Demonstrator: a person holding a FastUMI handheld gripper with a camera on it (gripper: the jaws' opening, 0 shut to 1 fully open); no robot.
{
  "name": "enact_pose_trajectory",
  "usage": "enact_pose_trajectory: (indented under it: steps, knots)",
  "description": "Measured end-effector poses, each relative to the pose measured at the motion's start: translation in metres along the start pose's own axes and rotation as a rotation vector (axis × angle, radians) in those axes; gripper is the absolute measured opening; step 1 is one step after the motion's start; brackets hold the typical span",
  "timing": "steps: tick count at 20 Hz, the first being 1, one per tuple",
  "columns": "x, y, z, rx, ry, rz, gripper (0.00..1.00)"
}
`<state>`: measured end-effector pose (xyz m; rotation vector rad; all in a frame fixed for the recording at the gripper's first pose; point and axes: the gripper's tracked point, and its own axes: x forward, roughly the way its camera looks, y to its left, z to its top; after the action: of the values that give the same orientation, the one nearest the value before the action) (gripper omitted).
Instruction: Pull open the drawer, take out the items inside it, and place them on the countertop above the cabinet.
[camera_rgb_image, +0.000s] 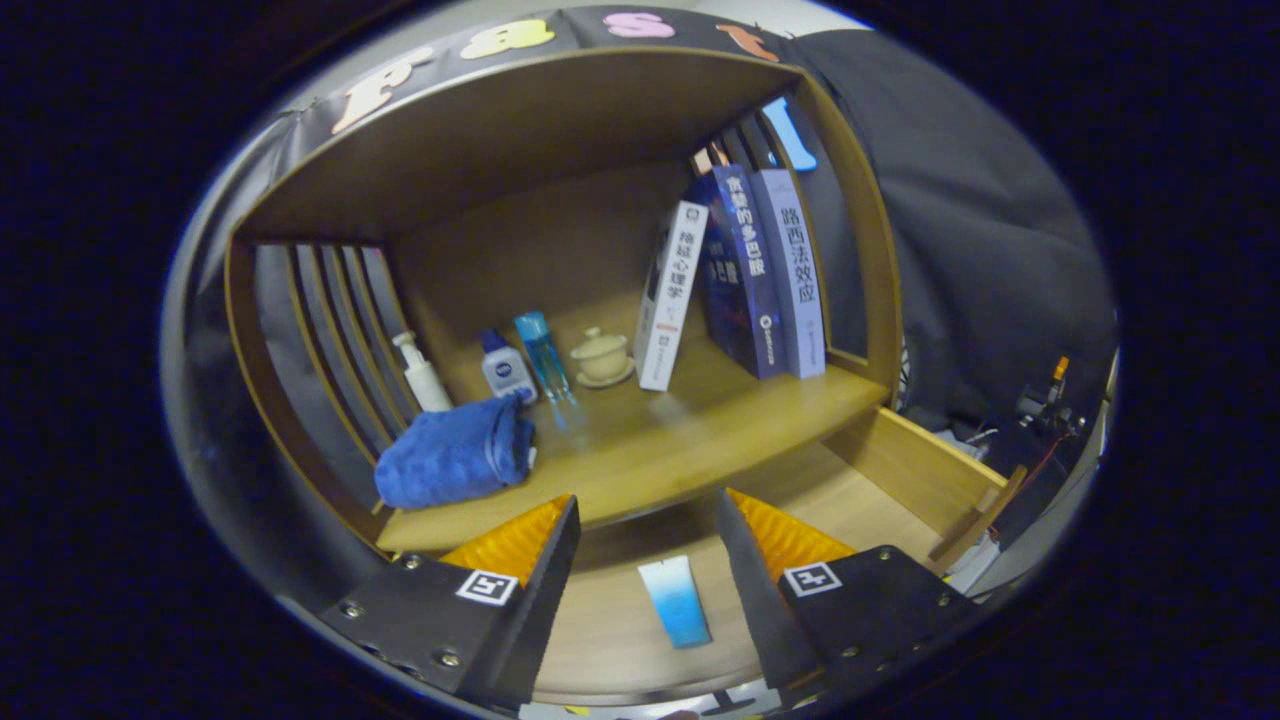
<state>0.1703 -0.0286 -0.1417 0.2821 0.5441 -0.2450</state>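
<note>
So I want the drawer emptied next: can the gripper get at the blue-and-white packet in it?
Probably yes: the drawer is open, the packet lies uncovered between the spread fingers, and nothing blocks it.

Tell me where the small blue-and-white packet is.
The small blue-and-white packet lies flat on the open drawer's floor, between the open tool's fingers, below the countertop's front edge.

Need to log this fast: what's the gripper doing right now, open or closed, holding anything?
Gripper: open, jaws spread wide and holding nothing; the blue-and-white packet lies in the open drawer between them, untouched.
</note>
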Motion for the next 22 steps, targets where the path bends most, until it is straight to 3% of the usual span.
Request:
enact_pose_trajectory:
  steps: [6, 14, 18, 22]
  knots:
    - [0.026, -0.022, -0.042, -0.057, 0.229, -0.122, 0.82]
    - [0.062, -0.013, -0.115, -0.029, 0.5, -0.11, 0.82]
    - [0.059, -0.026, -0.138, -0.07, 0.613, -0.182, 0.78]
    - [0.056, -0.03, -0.151, -0.088, 0.699, -0.201, 0.8]
